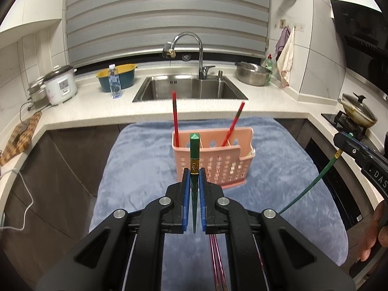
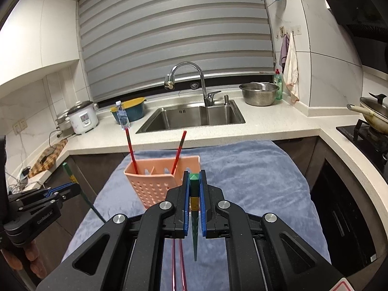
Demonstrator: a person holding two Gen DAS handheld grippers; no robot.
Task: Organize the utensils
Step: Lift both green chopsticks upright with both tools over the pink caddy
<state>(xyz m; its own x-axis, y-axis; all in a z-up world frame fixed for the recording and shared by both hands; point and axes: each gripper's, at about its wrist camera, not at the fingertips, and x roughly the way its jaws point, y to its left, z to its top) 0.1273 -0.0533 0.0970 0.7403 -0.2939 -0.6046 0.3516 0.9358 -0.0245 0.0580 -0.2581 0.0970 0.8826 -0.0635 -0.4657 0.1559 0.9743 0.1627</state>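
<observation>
Left gripper (image 1: 194, 177): seen from its own wrist camera, the jaws are drawn narrow onto a green chopstick (image 1: 194, 160), which is clamped between the blue pads (image 1: 186, 194).
Left-held chopstick: it is held upright, thick faceted end up, with a gold band just above the pad tips; the tapered tip points down between the fingers. In the right wrist view the same gripper (image 2: 72, 190) is seen at the left edge with the chopstick (image 2: 70, 174) gripped in it.
Right gripper (image 2: 194, 181): its jaws are likewise narrowed onto a second green chopstick (image 2: 194, 201), thick end up, point hanging below the pads.
Right gripper, other view: at the right edge of the left wrist view it (image 1: 349, 145) is seen with its chopstick (image 1: 312, 189) slanting down and to the left.
Utensil basket (image 1: 213, 165): a pink perforated plastic holder with inner dividers is stood on the blue towel (image 1: 135, 169), ahead of both grippers.
Basket contents: two red chopsticks are leaned in it, one (image 1: 175, 118) toward the left end, one (image 1: 234, 123) tilted to the right.
Loose utensils: a pair of dark red chopsticks (image 1: 217, 262) is laid on the towel beneath the left gripper.
Towel: it is spread over a surface in front of the counter.
Counter: a steel sink (image 1: 191, 88) with a curved faucet (image 1: 194, 51) is set behind the towel.
Left of sink: a water bottle (image 1: 115, 81), a yellow-and-teal basin (image 1: 121, 76) and a white rice cooker (image 1: 60, 84) are placed there.
Right of sink: a steel bowl (image 1: 253, 72) and a green soap bottle (image 1: 268, 64) are stood there.
Stove: a lidded wok (image 1: 359, 111) is set on it at far right.
</observation>
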